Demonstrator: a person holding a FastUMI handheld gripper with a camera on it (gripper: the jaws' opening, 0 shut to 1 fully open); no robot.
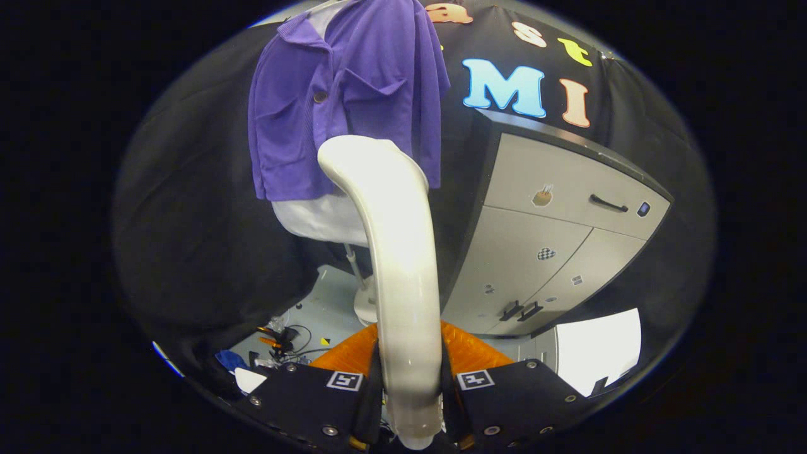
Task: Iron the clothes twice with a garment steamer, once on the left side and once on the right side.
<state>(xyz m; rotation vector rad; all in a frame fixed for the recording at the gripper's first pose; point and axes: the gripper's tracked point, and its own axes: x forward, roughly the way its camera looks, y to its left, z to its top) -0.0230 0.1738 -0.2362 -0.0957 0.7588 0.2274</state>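
One big purple shirt (353, 94) hangs on a white dummy (321, 217), beyond the fingers and left of the grey cabinet (555, 239). It looks soft, thin and floppy, so it should give way if pushed hard. Smaller is the white garment steamer (397, 252). It looks hard, smooth, maybe slippery and a bit heavy. The gripper (410, 394) fingers pinch its handle low down, a good spot.

The steamer (403, 265) stands between the gripper's (410, 384) fingers, shirt (353, 94) beyond, cabinet (555, 239) to the right.
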